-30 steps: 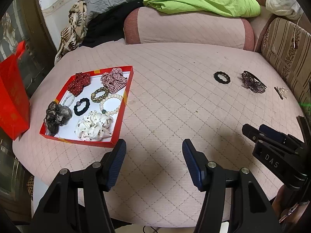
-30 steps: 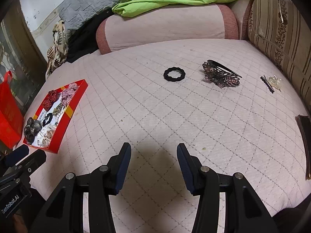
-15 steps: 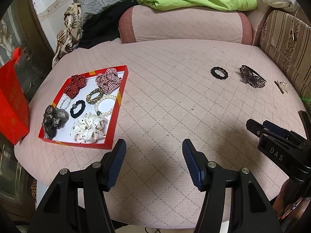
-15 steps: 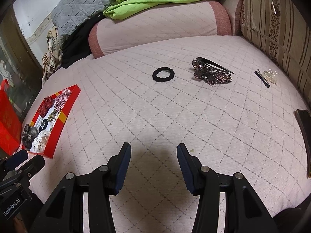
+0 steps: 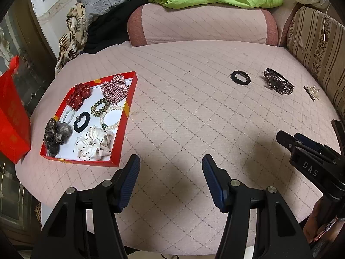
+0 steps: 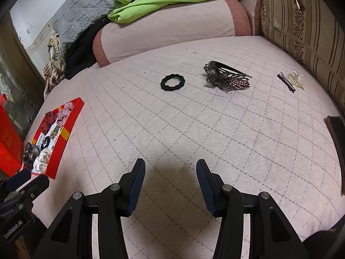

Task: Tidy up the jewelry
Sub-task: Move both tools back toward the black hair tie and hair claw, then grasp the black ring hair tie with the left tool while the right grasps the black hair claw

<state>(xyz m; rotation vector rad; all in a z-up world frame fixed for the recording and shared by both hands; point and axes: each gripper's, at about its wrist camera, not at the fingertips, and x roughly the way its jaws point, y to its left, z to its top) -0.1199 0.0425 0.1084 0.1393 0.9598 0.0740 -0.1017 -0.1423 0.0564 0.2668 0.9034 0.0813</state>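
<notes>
Both grippers hang over a pink quilted bed [image 5: 183, 112], jaws standing half open with nothing between them. The left gripper [image 5: 170, 172] sits low in its view; the red tray [image 5: 127, 110], at about nine o'clock from it, holds scrunchies, a pearl bracelet and hair ties. From the right gripper [image 6: 170, 172], a black ring hair tie [image 6: 172, 82] lies at twelve o'clock on bare quilt, a dark jewelled hair clip [image 6: 226, 81] at one o'clock beside it, and a small clear clip [image 6: 291, 81] toward two. A red bag [image 5: 11, 116] stands beside the tray.
</notes>
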